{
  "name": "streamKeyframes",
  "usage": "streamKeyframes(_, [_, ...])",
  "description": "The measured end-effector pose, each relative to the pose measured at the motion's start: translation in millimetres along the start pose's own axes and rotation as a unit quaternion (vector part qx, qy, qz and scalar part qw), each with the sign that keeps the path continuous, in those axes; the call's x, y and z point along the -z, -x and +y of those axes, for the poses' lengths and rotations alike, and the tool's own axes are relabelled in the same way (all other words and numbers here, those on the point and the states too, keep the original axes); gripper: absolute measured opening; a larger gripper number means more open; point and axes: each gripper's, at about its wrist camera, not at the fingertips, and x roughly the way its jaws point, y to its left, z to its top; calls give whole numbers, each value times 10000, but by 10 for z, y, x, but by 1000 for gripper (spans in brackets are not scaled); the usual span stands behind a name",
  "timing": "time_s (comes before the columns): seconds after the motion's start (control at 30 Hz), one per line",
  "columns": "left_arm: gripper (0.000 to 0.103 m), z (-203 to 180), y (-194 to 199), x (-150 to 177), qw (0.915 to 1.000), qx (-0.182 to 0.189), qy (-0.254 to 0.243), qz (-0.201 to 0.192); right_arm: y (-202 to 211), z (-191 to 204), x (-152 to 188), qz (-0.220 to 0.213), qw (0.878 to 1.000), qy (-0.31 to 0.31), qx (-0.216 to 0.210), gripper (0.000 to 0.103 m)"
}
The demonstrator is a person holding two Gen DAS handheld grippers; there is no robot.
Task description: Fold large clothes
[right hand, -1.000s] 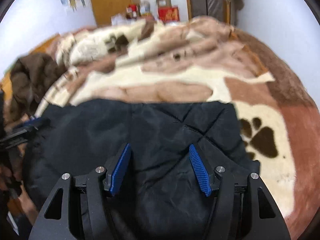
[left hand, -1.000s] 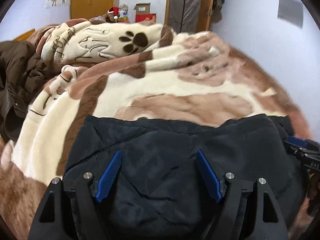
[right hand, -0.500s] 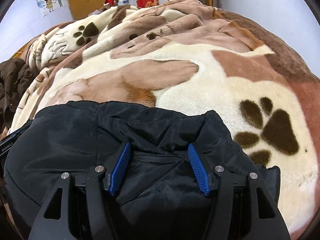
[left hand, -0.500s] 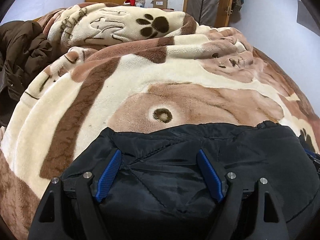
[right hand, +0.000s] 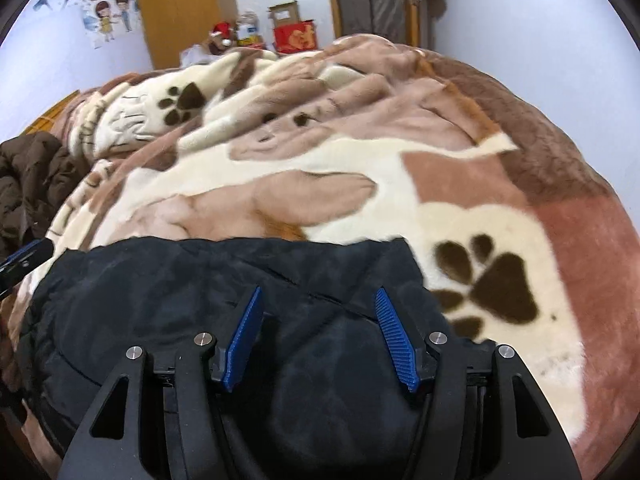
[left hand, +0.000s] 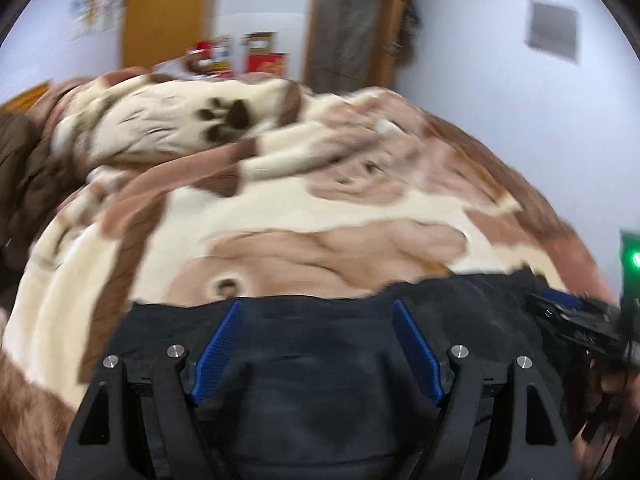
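Observation:
A black padded jacket [left hand: 320, 364] lies bunched on the near part of the bed; it also shows in the right wrist view [right hand: 192, 296]. My left gripper [left hand: 318, 312] is open, its blue pads spread over the jacket's left part, holding nothing. My right gripper [right hand: 318, 300] is open over the jacket's right part, empty. The right gripper shows at the right edge of the left wrist view [left hand: 576, 320], and the left gripper's tip shows at the left edge of the right wrist view [right hand: 24, 258].
A brown and cream paw-print blanket [right hand: 400, 168] covers the bed. A brown coat [right hand: 32, 176] lies heaped at the left, also in the left wrist view [left hand: 20, 184]. Boxes [right hand: 292, 34], a wooden wardrobe [right hand: 180, 12] and a door stand behind.
Both grippers stay open over the jacket. Both views have lifted and tilted up from the jacket, showing more of the room behind. The jacket's far edge looks flatter.

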Motion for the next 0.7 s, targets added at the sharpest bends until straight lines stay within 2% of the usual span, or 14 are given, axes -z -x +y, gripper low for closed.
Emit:
streamKeyframes(0.1, [79,-174,-480,132,9976,-6,-167,673,-220,-123,100,263,9996,-56,78,59])
streamKeyframes(0.13, [79,-171,-584,169,9972,-22,-145,731,-237,-141,117,254,9996,-75,81,59])
streamKeyframes(0.27, [79,-91,-767,192,9970,21,25,776,-365,-145,133,250,9996,-67,119,59])
streamKeyframes(0.53, [80,-129,-920,293,9973,-31,40,732,-522,-196,183,173,9996,-227,24,59])
streamKeyframes(0.7, [79,-122,-724,167,9962,-123,-1,860,-403,-171,77,361,9992,-165,88,59])
